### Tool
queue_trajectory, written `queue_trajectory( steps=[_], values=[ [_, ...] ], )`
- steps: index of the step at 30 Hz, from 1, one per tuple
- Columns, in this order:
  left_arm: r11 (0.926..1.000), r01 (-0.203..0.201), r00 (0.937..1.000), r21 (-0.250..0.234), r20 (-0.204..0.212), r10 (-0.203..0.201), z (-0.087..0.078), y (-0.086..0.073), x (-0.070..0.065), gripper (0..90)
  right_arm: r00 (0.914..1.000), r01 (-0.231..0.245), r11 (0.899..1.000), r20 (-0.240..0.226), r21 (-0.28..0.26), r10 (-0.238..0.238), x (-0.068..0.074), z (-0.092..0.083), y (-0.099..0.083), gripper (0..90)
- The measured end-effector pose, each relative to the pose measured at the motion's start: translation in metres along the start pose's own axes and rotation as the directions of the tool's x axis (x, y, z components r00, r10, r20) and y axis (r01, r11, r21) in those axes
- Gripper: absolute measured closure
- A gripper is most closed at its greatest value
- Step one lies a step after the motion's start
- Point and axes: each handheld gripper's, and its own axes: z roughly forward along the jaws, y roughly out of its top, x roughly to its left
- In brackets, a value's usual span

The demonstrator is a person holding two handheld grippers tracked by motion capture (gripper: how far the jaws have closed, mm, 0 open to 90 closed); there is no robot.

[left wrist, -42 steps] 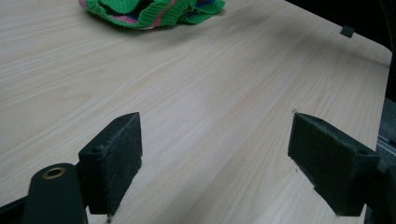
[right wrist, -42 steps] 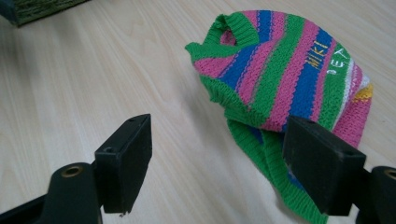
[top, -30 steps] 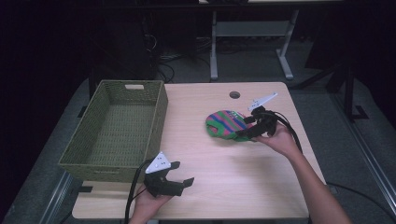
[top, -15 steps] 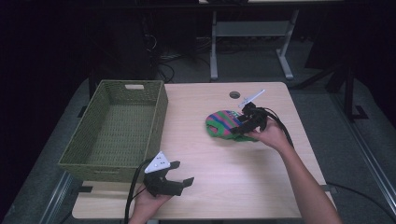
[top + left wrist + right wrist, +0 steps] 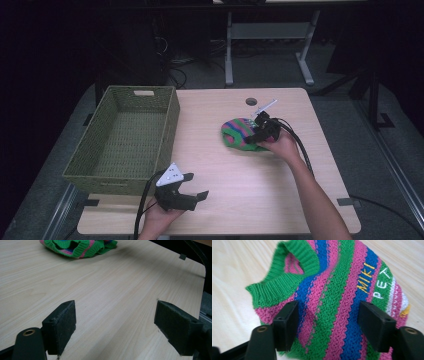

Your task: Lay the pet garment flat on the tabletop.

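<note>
A small knitted sweater (image 5: 236, 132) with green, pink and blue stripes lies crumpled on the right half of the wooden table (image 5: 235, 200). My right gripper (image 5: 255, 135) is down on its right side, open, with the jaws set wide over the striped knit (image 5: 329, 315) and its yellow and white lettering. My left gripper (image 5: 197, 192) rests open near the table's front edge, nothing between its pads (image 5: 62, 322). The sweater (image 5: 80, 247) lies far ahead of it across bare wood.
A green woven basket (image 5: 165, 125) with nothing in it stands on the table's left side, close to my left gripper. A round cable hole (image 5: 251, 101) sits at the table's back. Cables trail from both grippers. Dark floor and a desk frame lie beyond.
My right gripper has moved left and lower onto the sweater's right side. The left gripper has stayed in place.
</note>
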Motion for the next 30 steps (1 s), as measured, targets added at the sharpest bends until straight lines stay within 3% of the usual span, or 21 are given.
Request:
queue_trajectory(
  steps=[6,14,23,27,30],
  values=[
    [1.0,-0.004,1.0,0.003,-0.001,0.004,0.001,0.0,0.0,17.3,0.9973,0.036,0.999,0.065,-0.01,-0.035,0.003,0.005,-0.007,44.7],
    [1.0,-0.003,1.0,-0.003,-0.002,0.003,0.001,0.0,-0.002,17.3,0.9876,0.073,0.997,0.137,0.033,-0.076,0.01,0.007,-0.004,53.4],
    [1.0,-0.008,1.0,0.004,-0.004,0.008,0.001,0.0,-0.002,17.3,0.9872,0.044,0.998,0.152,0.039,-0.05,0.011,0.007,-0.002,64.8],
    [1.0,-0.007,1.0,-0.002,-0.006,0.007,-0.001,0.0,-0.001,17.4,0.9899,-0.015,0.999,0.142,0.036,0.01,0.009,0.006,0.0,71.9],
    [1.0,-0.003,1.0,0.0,-0.008,0.003,-0.002,0.0,-0.001,17.4,0.9915,-0.029,0.999,0.128,0.033,0.024,0.007,0.004,0.0,73.9]
  ],
)
